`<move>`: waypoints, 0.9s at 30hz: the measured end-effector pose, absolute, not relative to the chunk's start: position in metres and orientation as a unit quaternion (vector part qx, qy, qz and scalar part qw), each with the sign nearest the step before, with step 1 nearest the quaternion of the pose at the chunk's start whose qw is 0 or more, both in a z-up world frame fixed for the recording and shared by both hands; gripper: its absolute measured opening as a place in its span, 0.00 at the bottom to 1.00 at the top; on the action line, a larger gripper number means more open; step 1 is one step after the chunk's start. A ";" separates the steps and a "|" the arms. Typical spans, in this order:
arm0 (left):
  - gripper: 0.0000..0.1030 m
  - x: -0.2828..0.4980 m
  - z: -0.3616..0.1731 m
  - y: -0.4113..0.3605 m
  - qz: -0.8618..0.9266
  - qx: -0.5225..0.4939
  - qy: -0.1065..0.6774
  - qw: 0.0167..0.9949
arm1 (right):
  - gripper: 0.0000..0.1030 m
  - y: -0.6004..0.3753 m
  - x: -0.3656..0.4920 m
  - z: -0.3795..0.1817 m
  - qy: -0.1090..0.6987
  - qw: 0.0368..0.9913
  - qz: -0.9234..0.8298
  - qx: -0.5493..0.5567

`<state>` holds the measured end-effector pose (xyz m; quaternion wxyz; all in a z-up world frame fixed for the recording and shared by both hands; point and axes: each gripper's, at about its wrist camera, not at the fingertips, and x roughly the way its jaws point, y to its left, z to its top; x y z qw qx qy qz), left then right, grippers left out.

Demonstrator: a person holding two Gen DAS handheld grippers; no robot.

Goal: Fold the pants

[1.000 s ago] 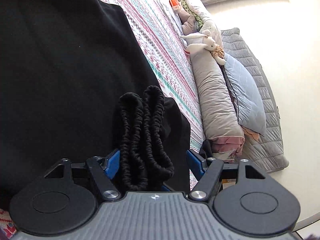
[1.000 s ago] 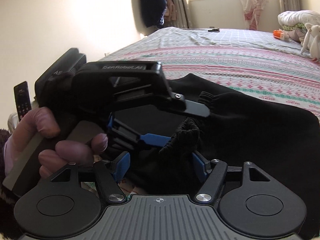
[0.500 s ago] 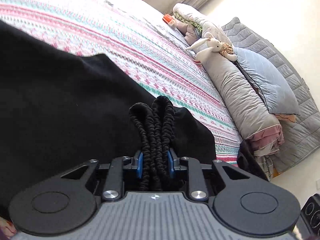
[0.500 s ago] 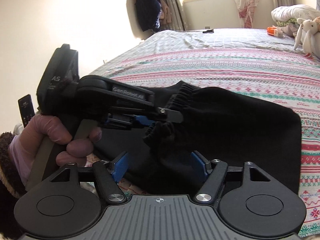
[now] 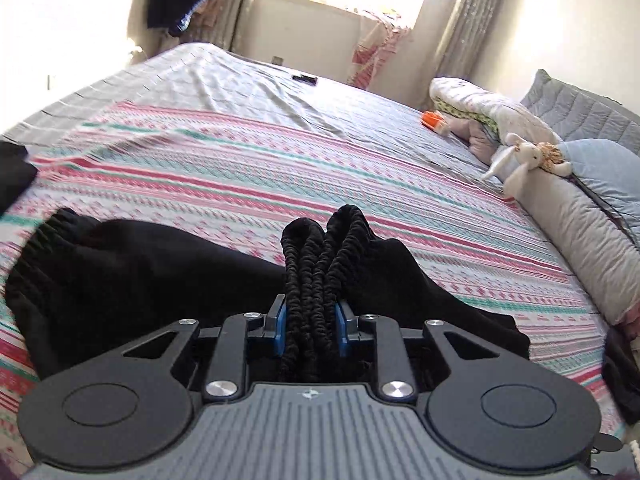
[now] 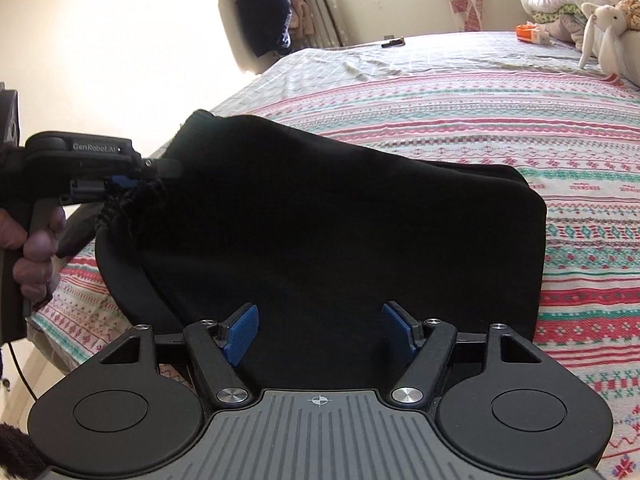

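Black pants [image 6: 340, 220] lie folded on the striped bedspread [image 6: 520, 120]. My left gripper [image 5: 310, 320] is shut on the bunched elastic cuffs [image 5: 320, 248] of the pants, which stick up between its blue pads. In the right wrist view the left gripper [image 6: 128, 182] is at the far left, holding the cuffs at the pants' left end. My right gripper [image 6: 320, 330] is open and empty, its blue pads [image 6: 240, 332] spread just over the near edge of the pants.
The bed carries a white stuffed rabbit [image 5: 520, 160], rolled quilts and pillows [image 5: 580, 220] on the right, an orange object [image 5: 432, 120] and a small dark item [image 5: 304, 78] far back. Hanging clothes [image 6: 264, 4] and a window are beyond. The bed's edge [image 6: 60, 340] is at left.
My left gripper closed on the cuffs and swung up and left with them. My right gripper, open throughout, pulled back from the cuffs toward the near edge of the pants.
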<state>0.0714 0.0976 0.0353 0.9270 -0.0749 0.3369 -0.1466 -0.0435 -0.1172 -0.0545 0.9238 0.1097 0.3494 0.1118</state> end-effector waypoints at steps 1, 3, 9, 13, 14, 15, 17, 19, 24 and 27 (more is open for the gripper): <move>0.35 0.073 0.039 0.104 -0.133 -0.071 0.330 0.932 | 0.67 -0.112 -0.040 -0.057 0.352 0.923 0.115 0.107; 0.35 0.076 0.042 0.121 -0.112 -0.072 0.322 0.937 | 0.67 -0.101 -0.035 -0.058 0.355 0.921 0.122 0.103; 0.35 0.078 0.047 0.158 -0.064 -0.104 0.299 0.946 | 0.67 -0.082 -0.018 -0.064 0.361 0.918 0.132 0.103; 0.35 0.079 0.049 0.174 -0.039 -0.122 0.290 0.949 | 0.67 -0.073 -0.012 -0.066 0.358 0.918 0.138 0.100; 0.35 0.079 0.048 0.176 -0.031 -0.118 0.290 0.949 | 0.67 -0.072 -0.011 -0.066 0.358 0.918 0.138 0.100; 0.35 0.080 0.046 0.178 -0.020 -0.110 0.290 0.950 | 0.67 -0.071 -0.006 -0.067 0.358 0.918 0.138 0.099; 0.35 0.085 0.040 0.183 -0.002 -0.092 0.296 0.951 | 0.67 -0.069 -0.004 -0.068 0.358 0.918 0.138 0.099; 0.37 0.088 0.030 0.188 0.005 -0.079 0.304 0.949 | 0.68 -0.067 -0.001 -0.068 0.358 0.918 0.136 0.099; 0.51 0.077 0.037 0.182 0.039 -0.056 0.289 0.955 | 0.72 -0.069 -0.006 -0.062 0.357 0.921 0.127 0.089; 0.64 0.060 0.055 0.178 0.041 -0.049 0.246 0.967 | 0.77 -0.080 -0.015 -0.056 0.349 0.923 0.122 0.103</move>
